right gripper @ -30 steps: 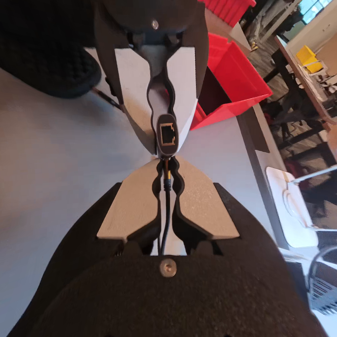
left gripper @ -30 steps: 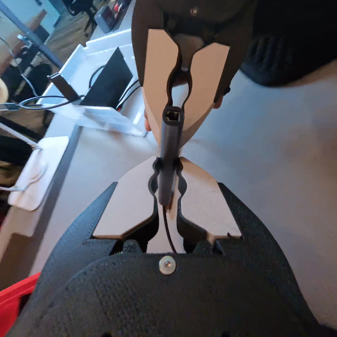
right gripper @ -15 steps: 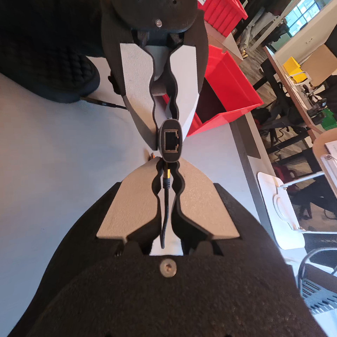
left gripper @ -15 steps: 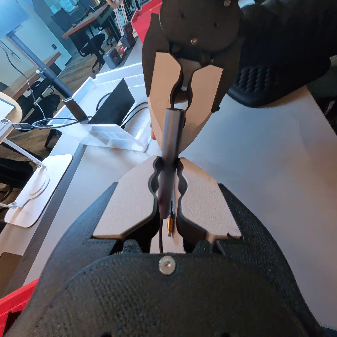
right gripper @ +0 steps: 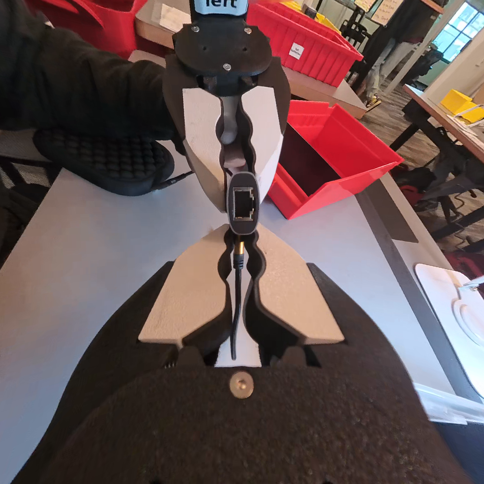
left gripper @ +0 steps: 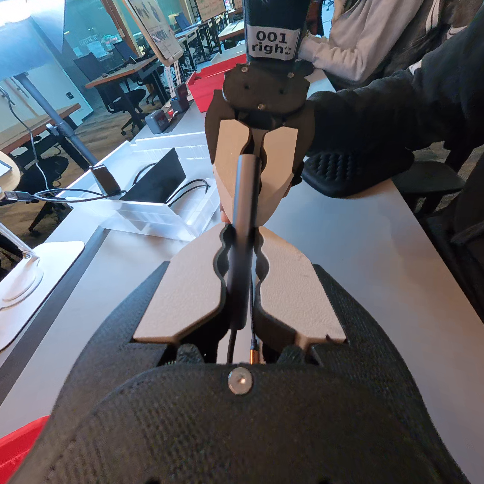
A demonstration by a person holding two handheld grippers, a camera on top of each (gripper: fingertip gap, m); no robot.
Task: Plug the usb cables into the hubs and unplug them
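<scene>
Above a white table (left gripper: 340, 262), the left gripper (left gripper: 239, 233) clamps a grey hub (left gripper: 242, 222) while the facing right gripper (right gripper: 241, 233) pinches a black cable's gold-collared plug (right gripper: 238, 255), apparently seated in the hub's underside

Slate-grey metal on the hub (left gripper: 242, 209); brass-gold collar on the black usb cable (right gripper: 237, 272). Beige pads (left gripper: 188, 290) set in textured black shells. Bright red for the bin (right gripper: 332, 154) (dark inside), pale grey for the table (left gripper: 353, 251).
</scene>
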